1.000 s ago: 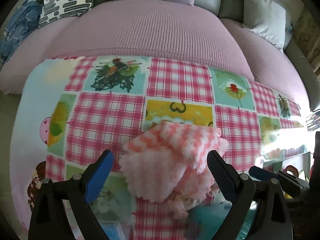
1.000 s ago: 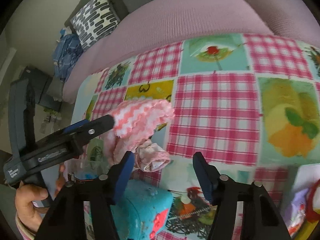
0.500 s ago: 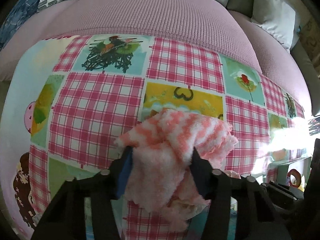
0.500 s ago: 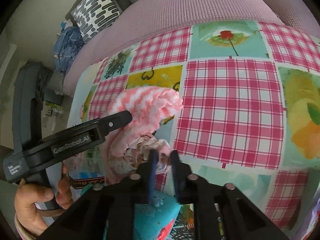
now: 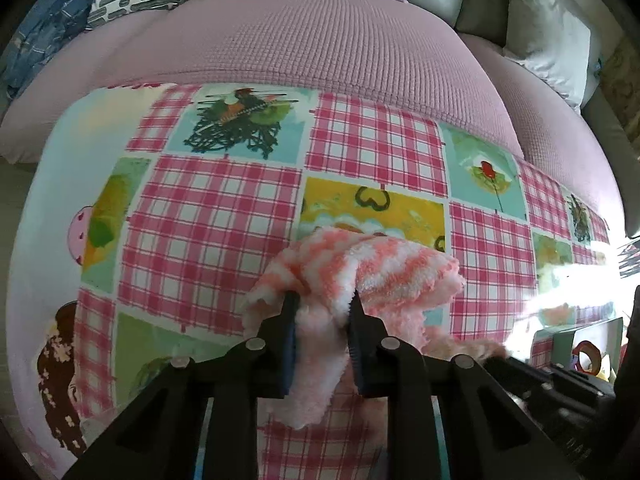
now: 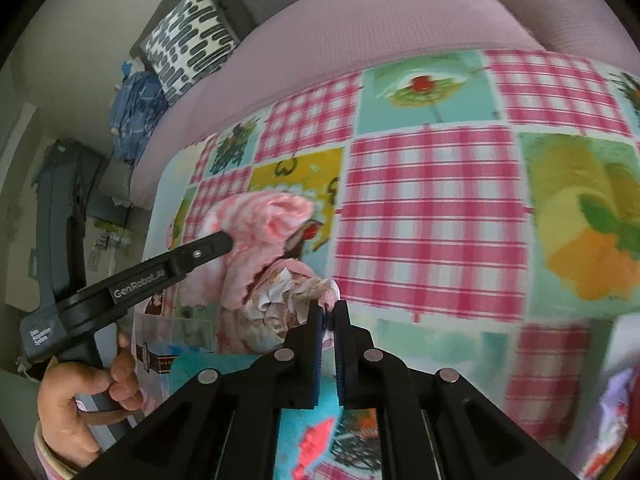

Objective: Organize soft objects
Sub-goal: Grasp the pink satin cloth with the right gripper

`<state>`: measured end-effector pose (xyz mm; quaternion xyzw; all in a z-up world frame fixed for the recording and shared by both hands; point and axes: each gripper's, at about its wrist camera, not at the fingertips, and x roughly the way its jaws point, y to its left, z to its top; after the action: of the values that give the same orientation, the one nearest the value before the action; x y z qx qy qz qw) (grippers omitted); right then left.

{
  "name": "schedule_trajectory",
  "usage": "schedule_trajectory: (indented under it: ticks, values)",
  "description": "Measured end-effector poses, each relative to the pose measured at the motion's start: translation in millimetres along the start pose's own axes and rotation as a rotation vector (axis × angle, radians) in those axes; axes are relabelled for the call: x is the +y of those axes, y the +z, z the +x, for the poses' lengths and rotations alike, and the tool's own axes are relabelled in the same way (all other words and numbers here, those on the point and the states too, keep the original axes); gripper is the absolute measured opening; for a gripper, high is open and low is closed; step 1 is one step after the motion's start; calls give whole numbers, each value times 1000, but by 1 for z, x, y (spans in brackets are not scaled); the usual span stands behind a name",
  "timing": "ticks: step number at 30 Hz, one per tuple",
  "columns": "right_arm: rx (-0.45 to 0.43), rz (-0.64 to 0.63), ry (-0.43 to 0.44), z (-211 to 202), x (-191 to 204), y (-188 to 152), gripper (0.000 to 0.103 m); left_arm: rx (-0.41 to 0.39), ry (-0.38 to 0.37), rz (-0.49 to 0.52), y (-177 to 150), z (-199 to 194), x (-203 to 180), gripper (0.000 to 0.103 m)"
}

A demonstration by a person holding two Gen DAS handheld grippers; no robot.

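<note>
The left gripper [image 5: 322, 312] is closing, its jaws pinching the fluffy pink-and-white cloth [image 5: 360, 268]; the right gripper [image 6: 327, 308] is clamped tight on the printed fabric [image 6: 280, 300] near the tablecloth's [image 6: 432, 208] front edge

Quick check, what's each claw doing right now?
Left claw: closing on the pink-and-white fluffy towel, pads pressing it.
Right claw: shut on an edge of the crumpled floral cloth.
</note>
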<state>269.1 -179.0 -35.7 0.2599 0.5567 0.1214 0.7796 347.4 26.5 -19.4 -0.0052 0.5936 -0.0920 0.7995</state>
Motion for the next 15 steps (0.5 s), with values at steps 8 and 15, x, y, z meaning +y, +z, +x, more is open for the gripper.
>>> schedule_trajectory:
  ticks: [8, 15]
  values:
    - [-58, 38, -33, -46, -22, -7, 5, -35, 15, -9, -12, -27, -8, 21]
    - [-185, 30, -43, -108, -18, -24, 5, -151, -18, 11, -25, -80, -31, 21]
